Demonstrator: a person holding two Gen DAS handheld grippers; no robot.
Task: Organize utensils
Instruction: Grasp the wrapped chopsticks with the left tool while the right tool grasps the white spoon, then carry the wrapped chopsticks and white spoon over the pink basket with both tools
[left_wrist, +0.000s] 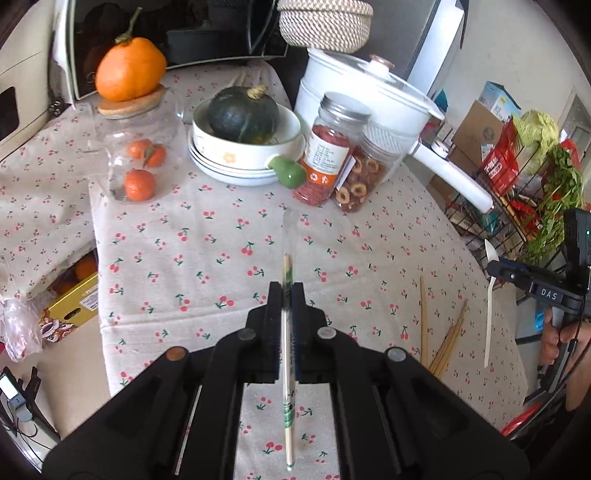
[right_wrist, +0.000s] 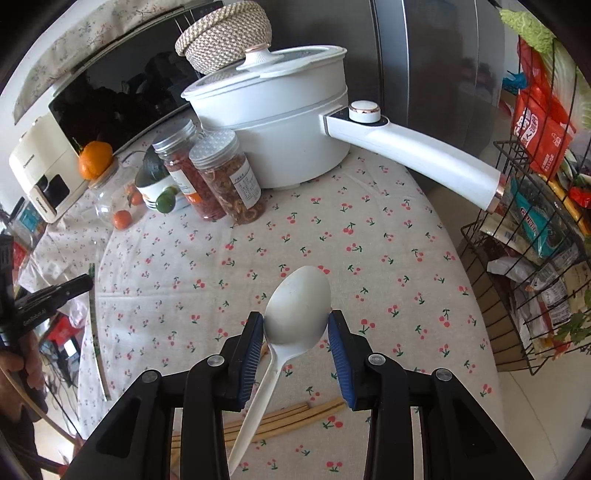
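My left gripper (left_wrist: 287, 290) is shut on a wrapped pair of chopsticks (left_wrist: 288, 369) held upright above the cherry-print tablecloth (left_wrist: 207, 236); it also shows at the left of the right wrist view (right_wrist: 94, 325). My right gripper (right_wrist: 296, 325) is shut on the bowl of a white plastic spoon (right_wrist: 295, 306), its handle hanging down. That spoon also shows in the left wrist view (left_wrist: 490, 295), held by the right gripper (left_wrist: 495, 267). Several bare wooden chopsticks (left_wrist: 443, 343) lie on the cloth below the spoon, also in the right wrist view (right_wrist: 280, 421).
A white electric pot (right_wrist: 273, 122) with a long handle (right_wrist: 417, 155) stands at the back, two food jars (right_wrist: 214, 177) in front of it. Stacked bowls with a squash (left_wrist: 243, 114), a glass jar of tangerines (left_wrist: 136, 147) stand left. A wire rack (right_wrist: 524, 258) is right.
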